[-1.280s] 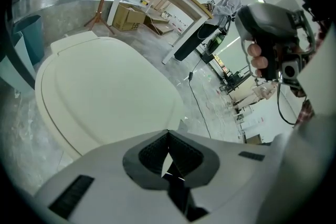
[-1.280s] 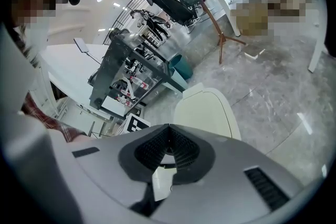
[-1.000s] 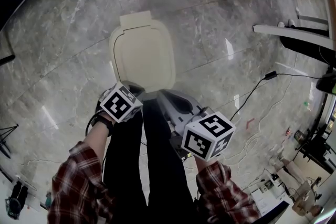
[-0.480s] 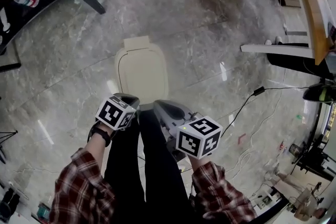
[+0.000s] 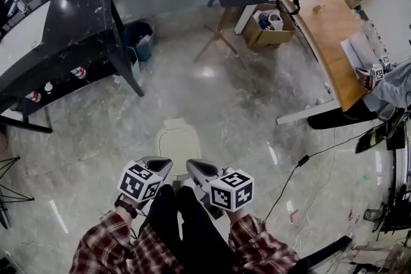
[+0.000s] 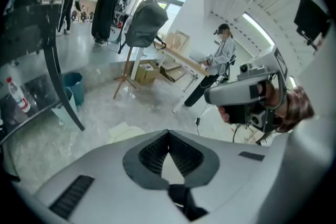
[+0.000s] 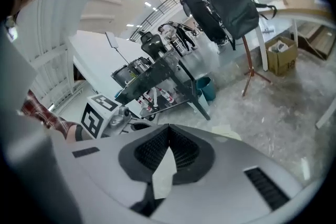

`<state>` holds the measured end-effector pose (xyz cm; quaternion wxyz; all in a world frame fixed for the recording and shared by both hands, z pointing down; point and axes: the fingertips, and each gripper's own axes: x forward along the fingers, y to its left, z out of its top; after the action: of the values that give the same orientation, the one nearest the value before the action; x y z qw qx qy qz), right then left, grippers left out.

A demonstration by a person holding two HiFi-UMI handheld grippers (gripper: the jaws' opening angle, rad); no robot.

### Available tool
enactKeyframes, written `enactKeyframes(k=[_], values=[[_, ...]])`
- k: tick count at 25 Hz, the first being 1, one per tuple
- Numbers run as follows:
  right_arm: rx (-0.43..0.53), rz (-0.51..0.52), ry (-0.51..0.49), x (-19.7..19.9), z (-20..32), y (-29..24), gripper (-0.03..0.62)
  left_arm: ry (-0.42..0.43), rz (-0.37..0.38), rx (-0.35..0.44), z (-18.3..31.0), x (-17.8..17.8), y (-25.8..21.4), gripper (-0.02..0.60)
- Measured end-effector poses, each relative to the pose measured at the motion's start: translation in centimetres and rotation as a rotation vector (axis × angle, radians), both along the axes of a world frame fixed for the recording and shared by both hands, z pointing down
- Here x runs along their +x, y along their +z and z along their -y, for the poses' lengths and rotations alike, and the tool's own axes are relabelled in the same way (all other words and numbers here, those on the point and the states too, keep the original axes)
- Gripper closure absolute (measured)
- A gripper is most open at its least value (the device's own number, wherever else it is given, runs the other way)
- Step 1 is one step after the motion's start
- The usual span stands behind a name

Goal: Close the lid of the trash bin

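While the left gripper (image 5: 158, 164) and right gripper (image 5: 195, 167) jaws sit clenched and empty, the trash bin lid (image 5: 178, 140) looks like light, stiff plastic, probably easiest pushed at its front edge.

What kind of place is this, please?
Probably an office or lab workspace: a black desk, a long wooden table with papers, and cables lying across the polished stone floor.

My left gripper (image 5: 162, 163) and right gripper (image 5: 194, 166) are smooth grey shells with black ribbed pads (image 6: 152, 152), each topped by a white cube (image 5: 140, 181) bearing black square markers. I see red plaid sleeves (image 5: 106, 244), black trousers (image 5: 186, 228) and a dark wristband (image 5: 126, 206).
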<state>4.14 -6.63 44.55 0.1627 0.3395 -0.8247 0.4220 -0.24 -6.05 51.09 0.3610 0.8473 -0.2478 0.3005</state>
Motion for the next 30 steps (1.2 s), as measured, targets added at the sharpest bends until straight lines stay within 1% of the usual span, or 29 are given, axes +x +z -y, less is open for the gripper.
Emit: enactKeyframes(k=[4,7,10,12,14,16,18,20,22,25,30], values=[[0.151,-0.102,-0.041,1.1,-1.5,-6.8,0.582,-0.002,-0.108,0.113,-1.0,1.7,-8.8,0.569],[0.3,-0.132,-0.055,0.9,-1.3,-12.1,0.582,-0.003,-0.162,0.224,-1.5,2.5,-14.7,0.569],[0.432,-0.141,-0.06,0.5,-1.1,-17.1,0.582,-0.026,-0.227,0.353,-1.6,3.4,-20.6,0.569],[0.49,-0.121,-0.065,0.2,-1.5,-20.0,0.582,-0.031,-0.26,0.438,-1.9,3.8,-24.3,0.569],[0.532,-0.097,-0.068,0.3,-2.3,-22.7,0.582,-0.027,-0.289,0.494,-2.5,4.2,-27.4,0.569],[0.579,-0.1,-0.068,0.6,-3.0,-25.0,0.582,-0.029,-0.318,0.523,-3.1,4.1,-29.8,0.569],[0.623,-0.109,-0.054,0.8,-3.5,-26.6,0.582,-0.042,-0.354,0.535,-3.6,3.6,-31.6,0.569],[0.648,-0.098,-0.028,0.9,-4.3,-27.7,0.582,-0.059,-0.391,0.542,-4.3,3.1,-32.7,0.569],[0.654,-0.078,-0.002,1.1,-5.0,-28.3,0.582,-0.074,-0.411,0.554,-5.0,3.0,-33.4,0.569],[0.648,-0.059,0.028,1.4,-5.5,-28.1,0.582,-0.078,-0.416,0.57,-5.8,3.1,-33.5,0.569],[0.639,-0.058,0.029,0.7,-5.5,-27.6,0.582,-0.09,-0.425,0.568,-6.0,2.4,-33.5,0.569]])
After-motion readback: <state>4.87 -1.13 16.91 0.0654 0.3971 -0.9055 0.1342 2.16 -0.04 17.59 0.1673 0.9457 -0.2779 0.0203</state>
